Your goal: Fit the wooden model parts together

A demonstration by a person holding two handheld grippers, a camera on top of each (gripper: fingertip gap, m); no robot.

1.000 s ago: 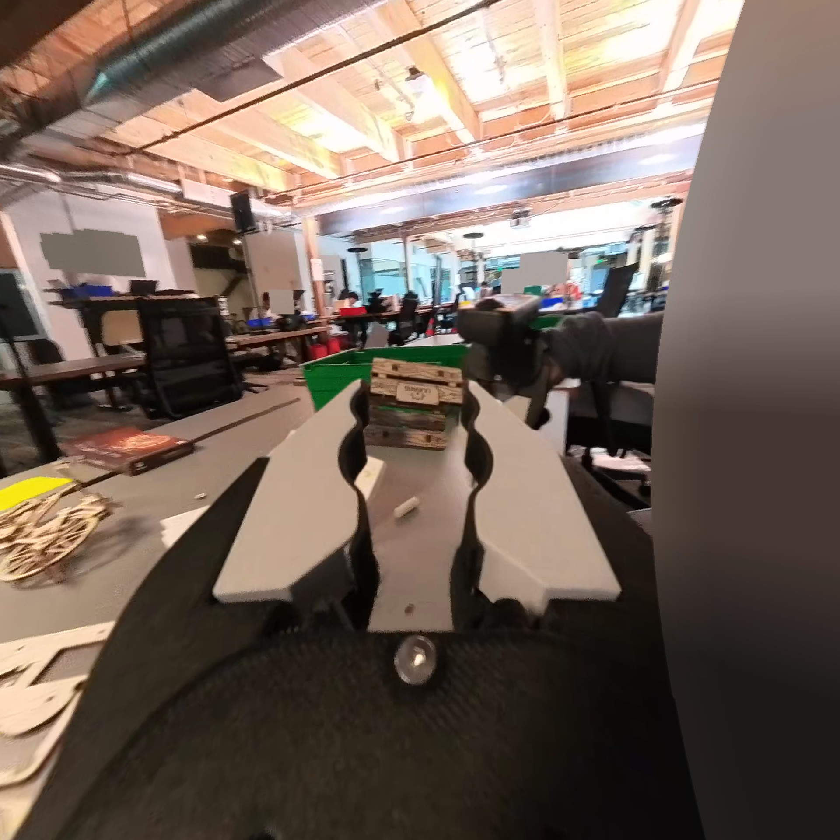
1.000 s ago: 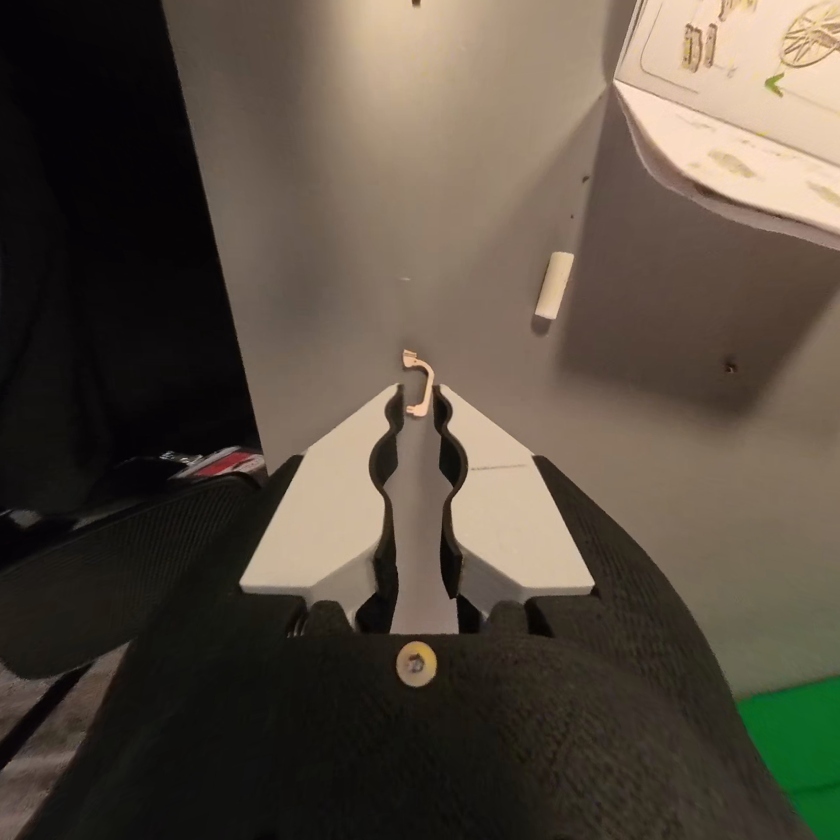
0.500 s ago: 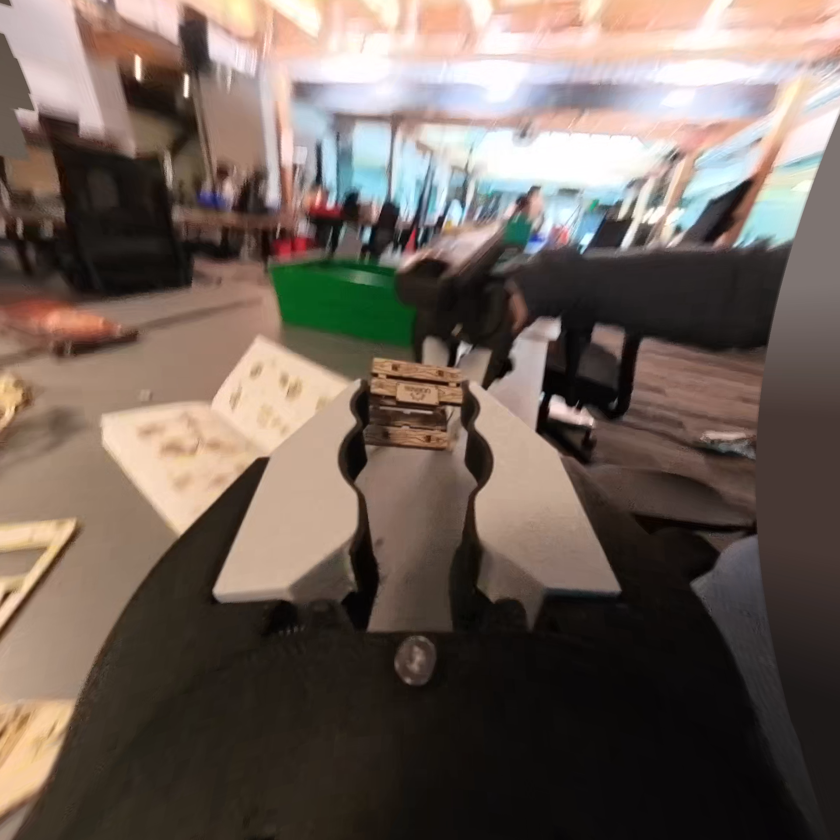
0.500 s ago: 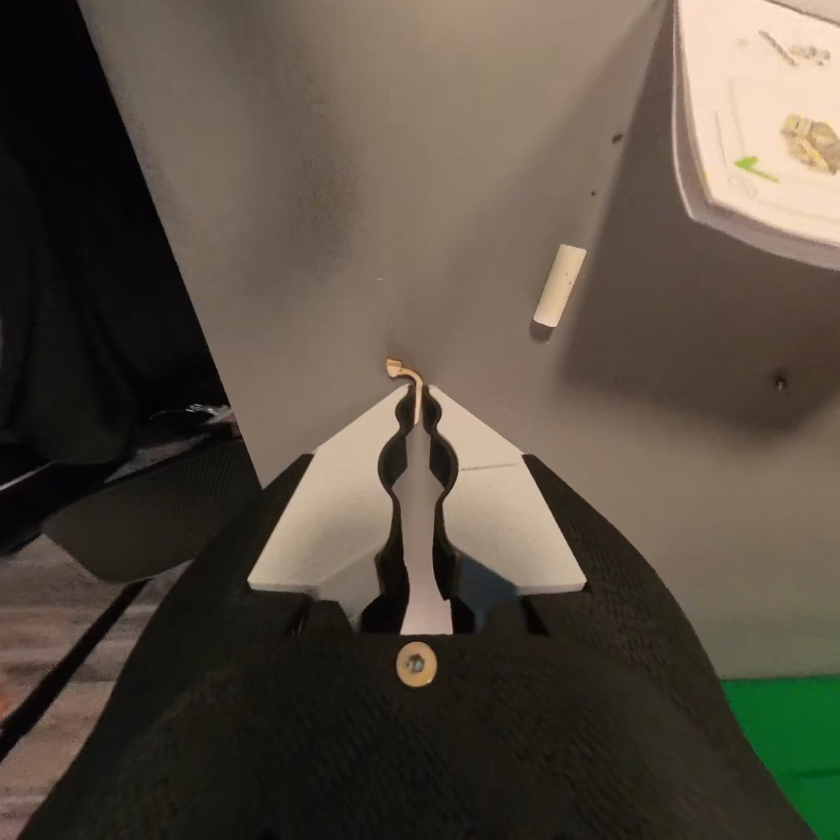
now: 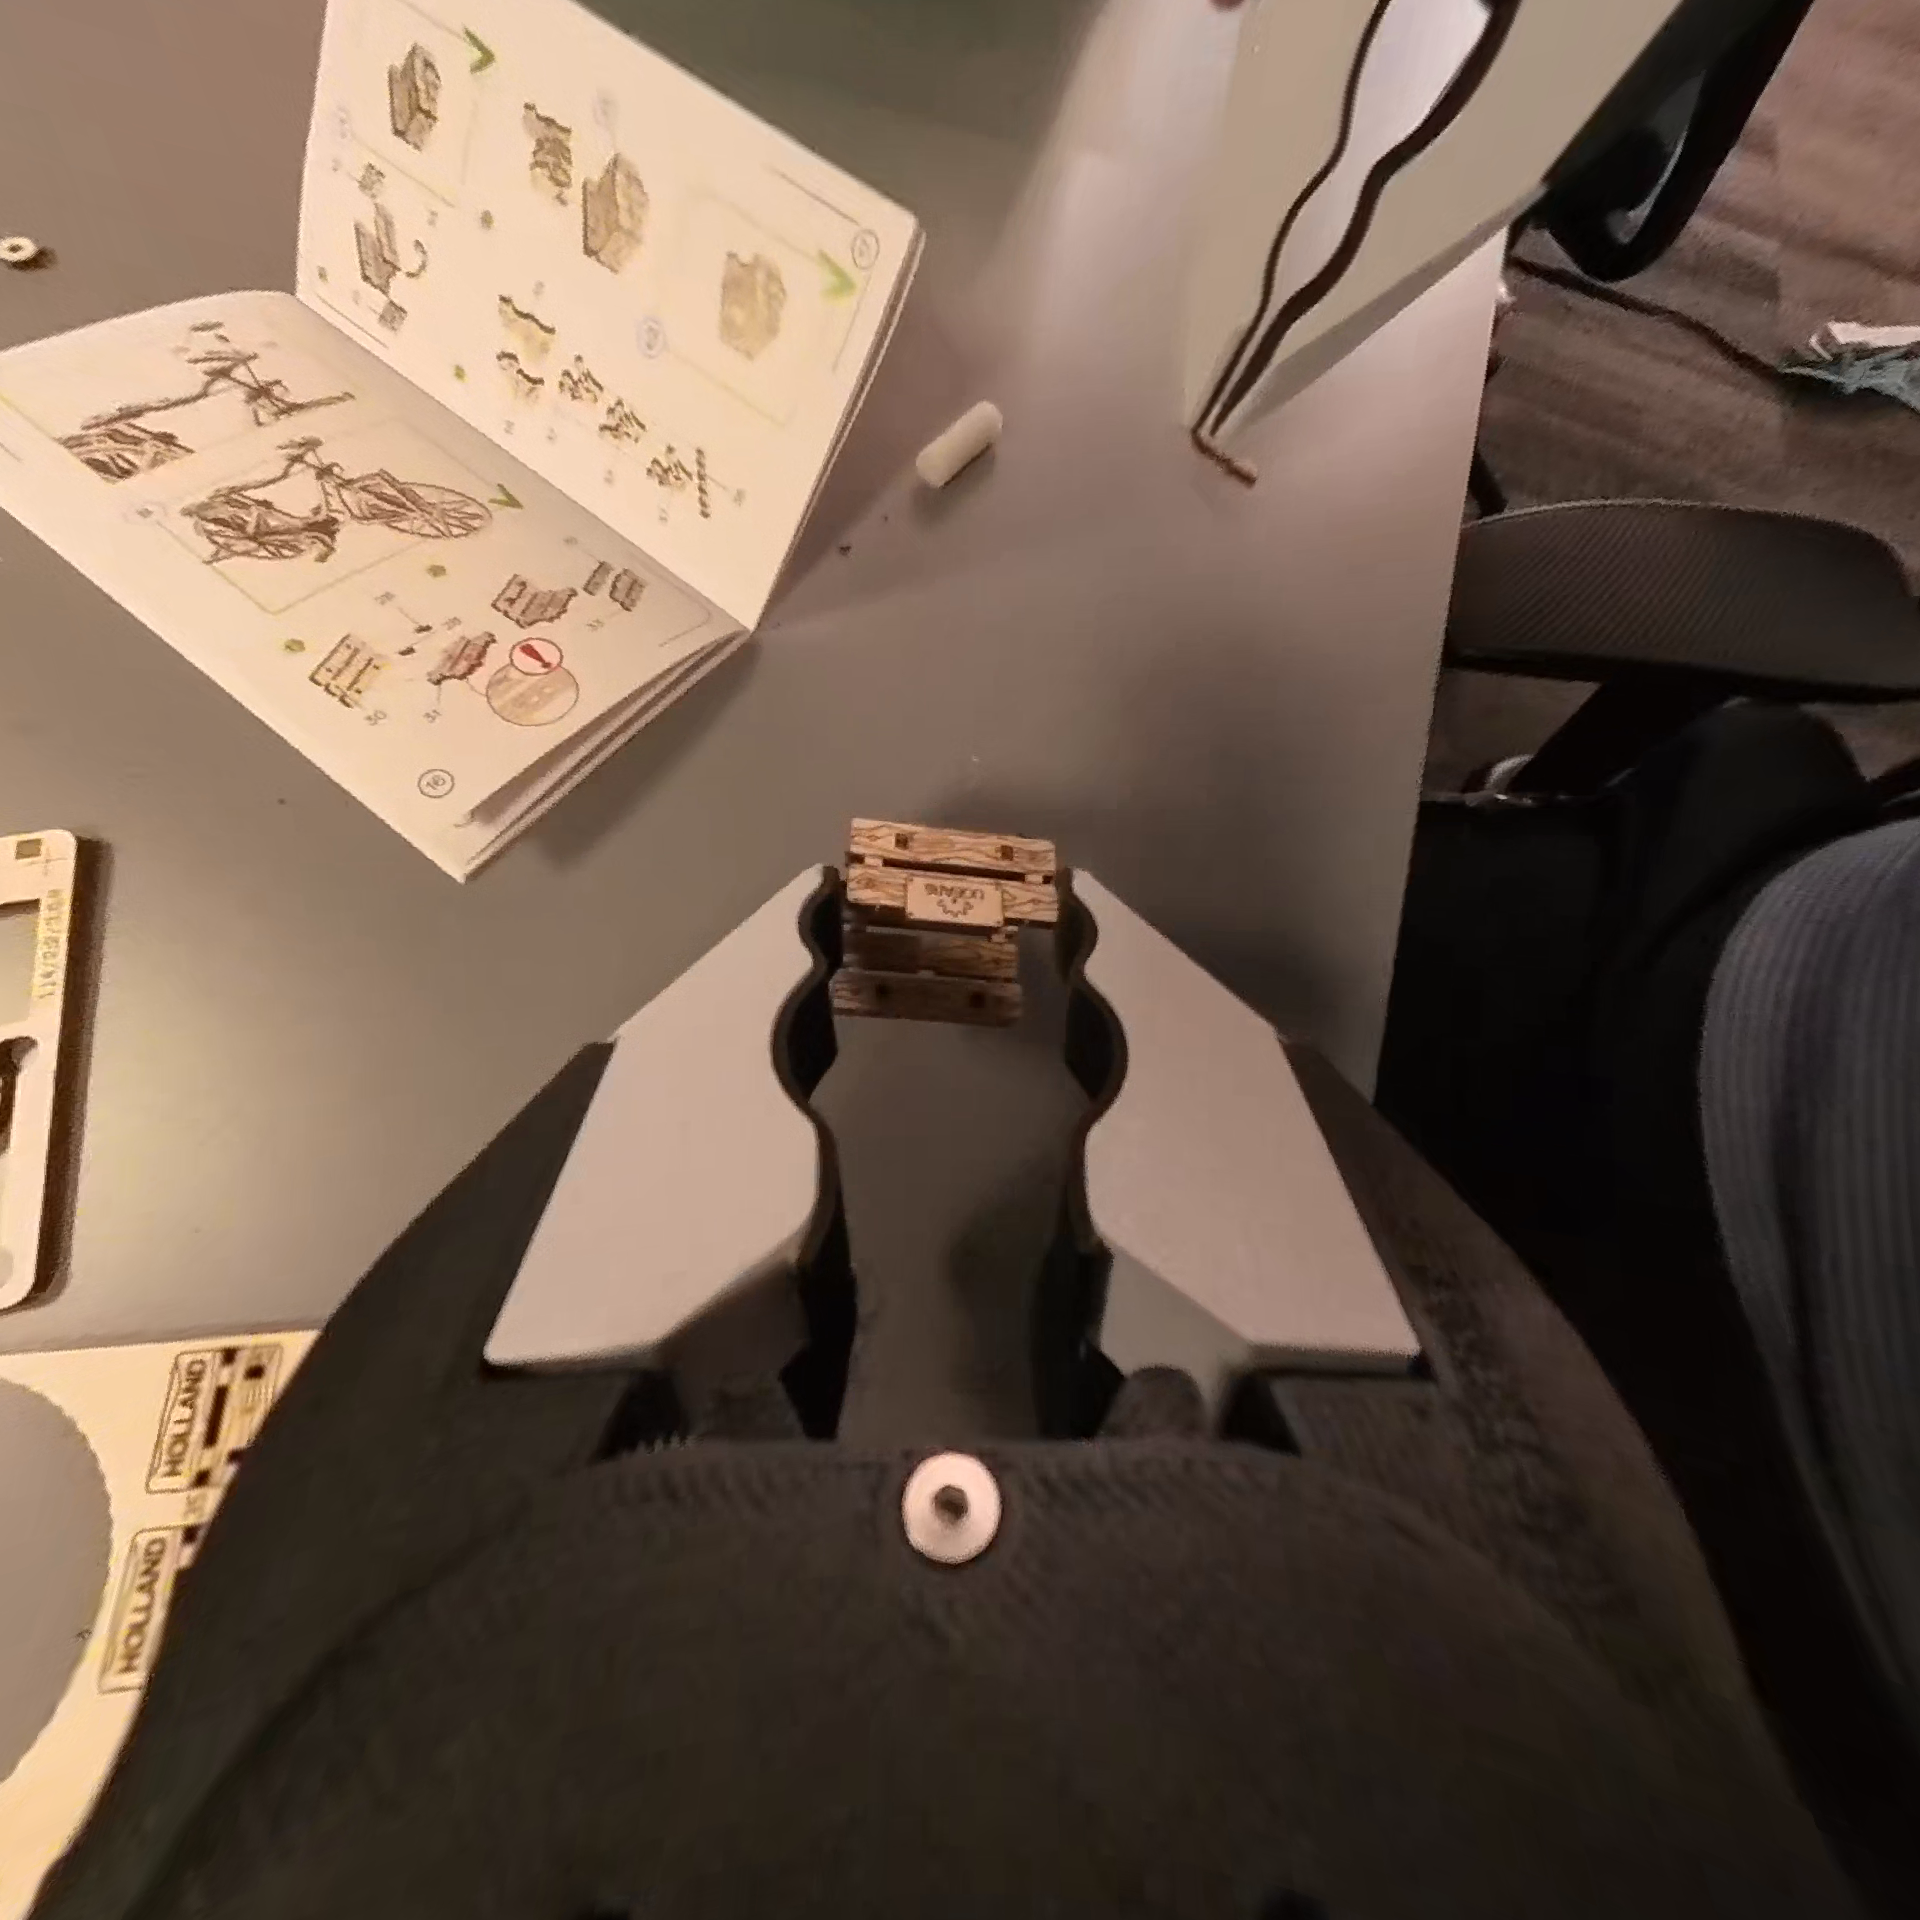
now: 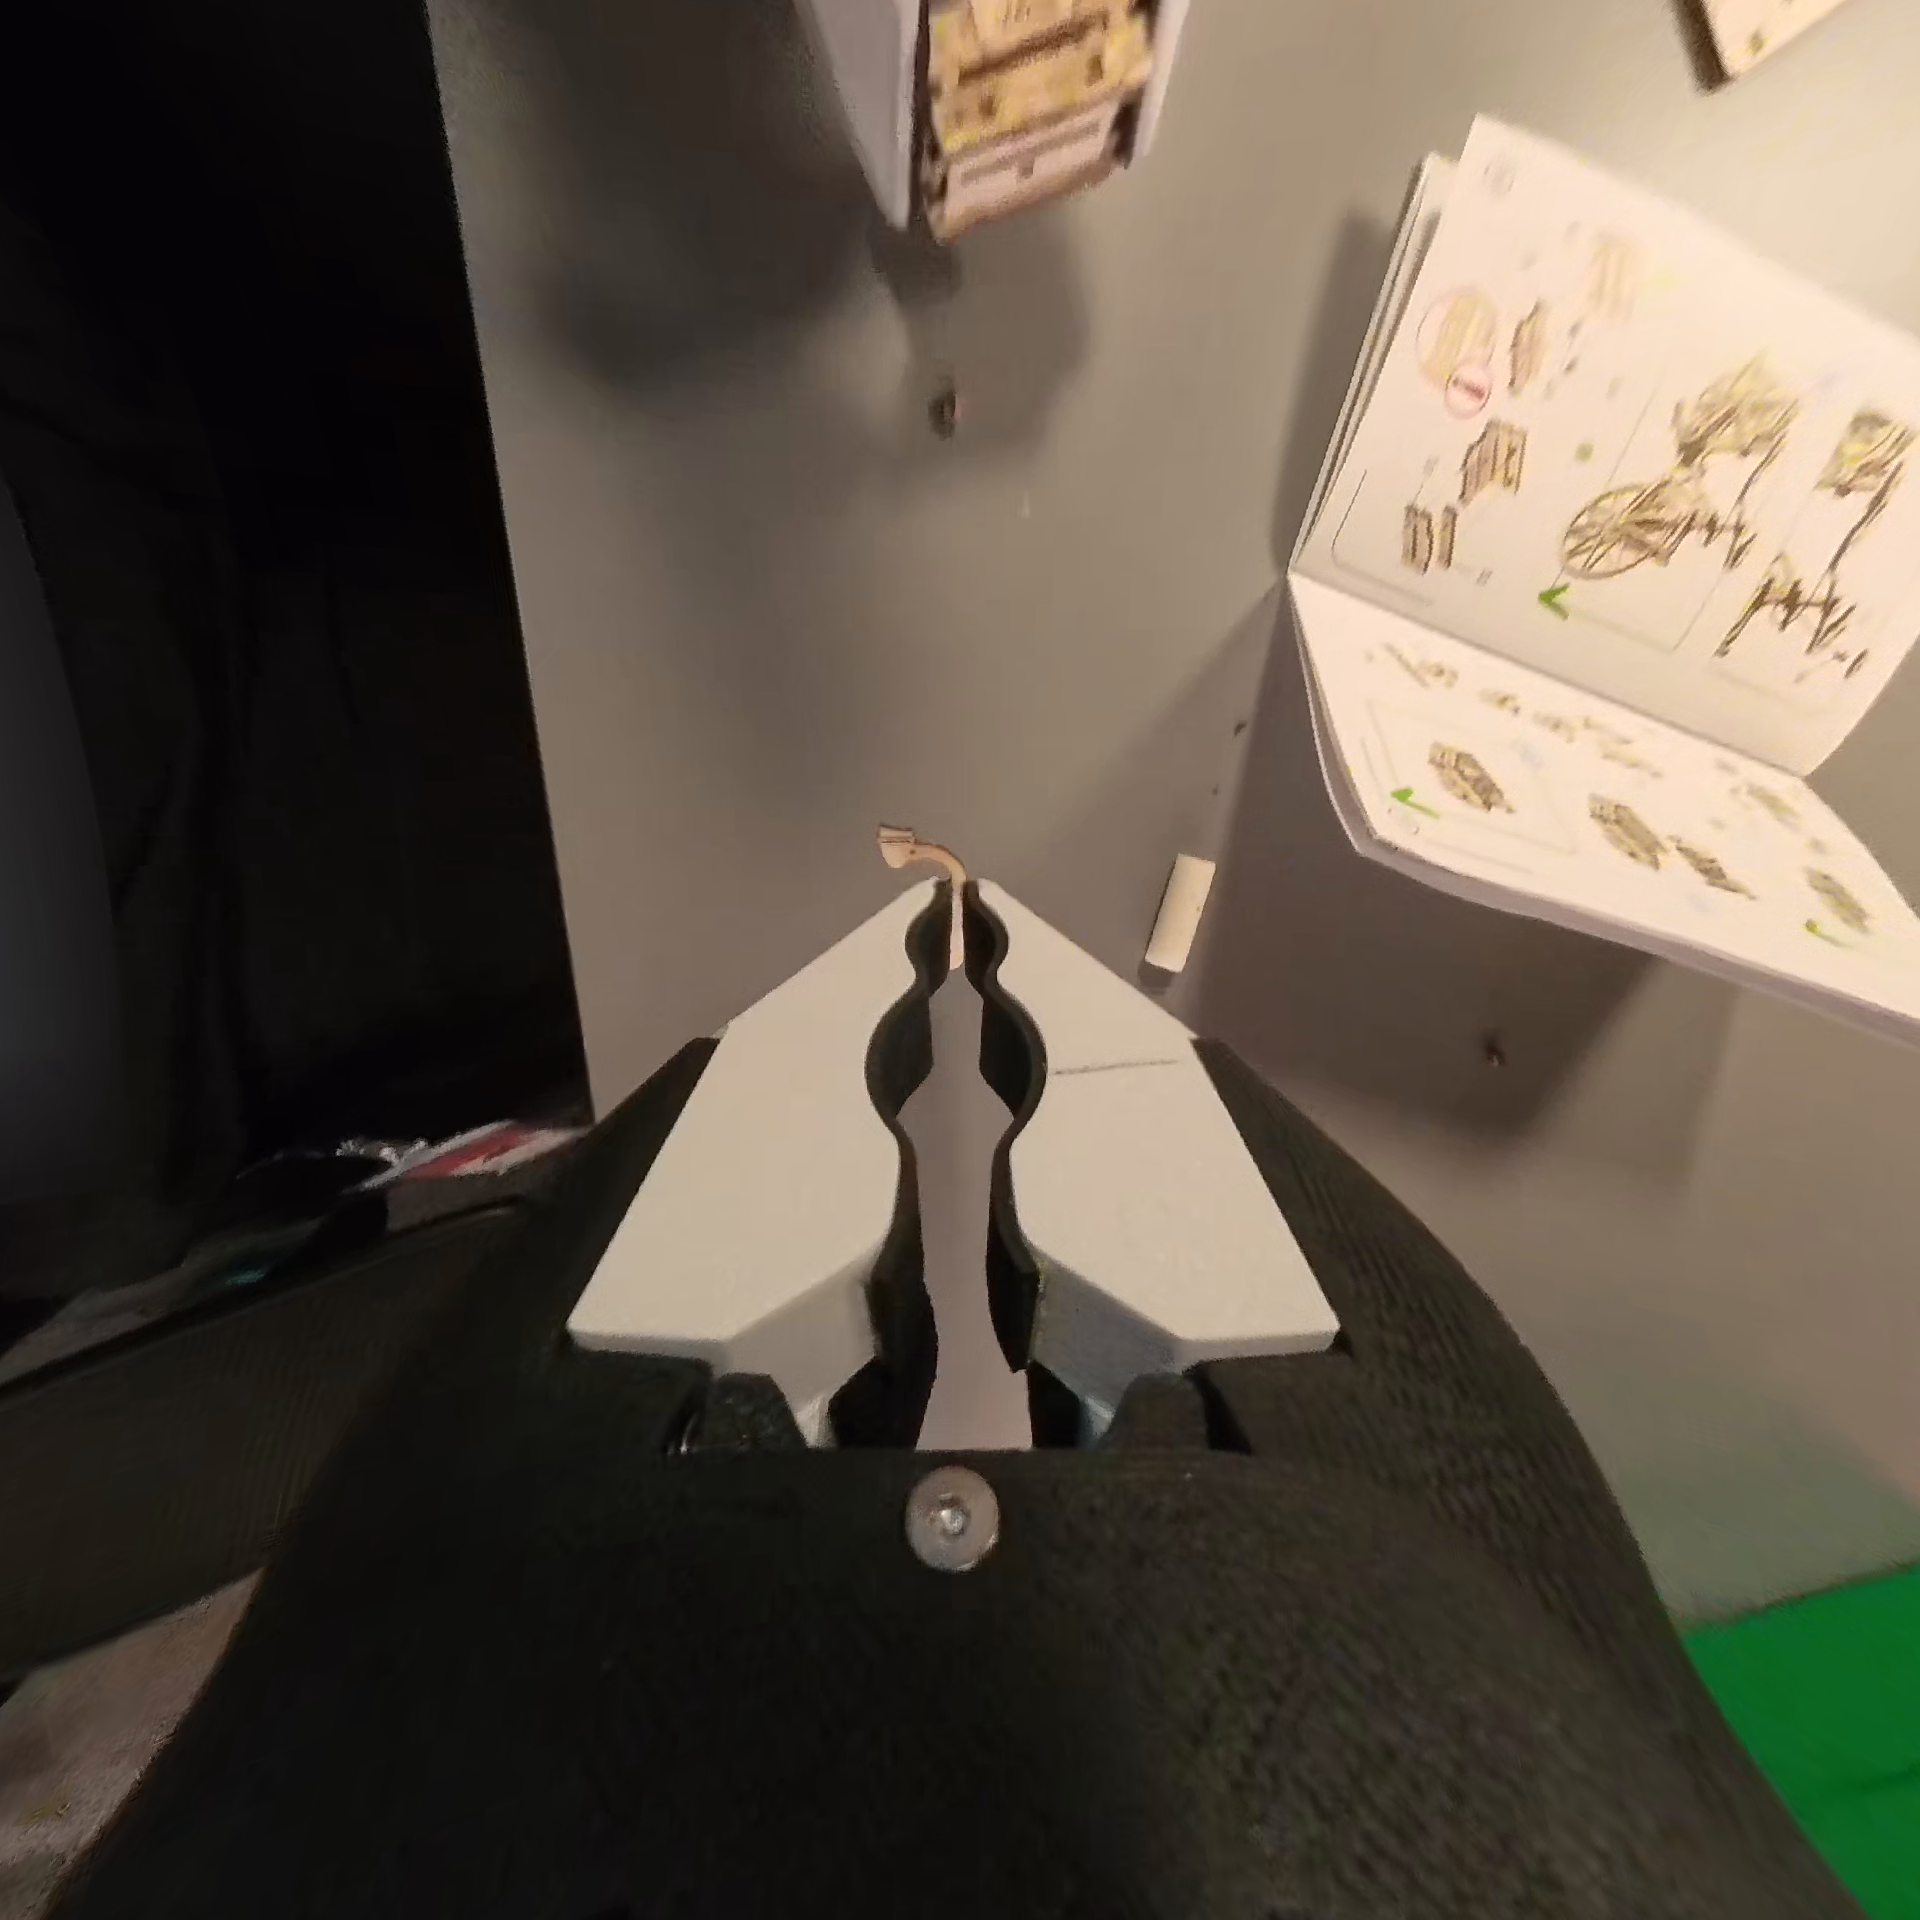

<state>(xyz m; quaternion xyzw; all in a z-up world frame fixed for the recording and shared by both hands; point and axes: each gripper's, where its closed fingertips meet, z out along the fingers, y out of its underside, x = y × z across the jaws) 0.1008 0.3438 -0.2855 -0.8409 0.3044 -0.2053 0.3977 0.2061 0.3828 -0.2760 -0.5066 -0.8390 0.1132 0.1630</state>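
Crate (image 5: 948,914) of small wooden slats sits pinched between the fingertips of the left gripper (image 5: 948,904), lifted above the grey table (image 5: 1143,644) near its right edge. The right gripper (image 6: 956,894) has its fingers pressed nearly together on a thin hooked wooden piece (image 6: 930,868), whose curled end sticks out past the tips; seen from the left wrist, that gripper (image 5: 1226,457) comes down from the far right corner, with the sliver close to the tabletop by the right edge, though whether it touches the surface cannot be told. An open instruction booklet (image 5: 499,416) lies toward the far left part of the table, and a short white peg (image 5: 961,457) lies between the booklet and the right gripper's tips. Punched plywood sheets (image 5: 42,1039) lie along the left edge. In the right wrist view the crate (image 6: 1029,114) shows blurred at the far side, above the table.
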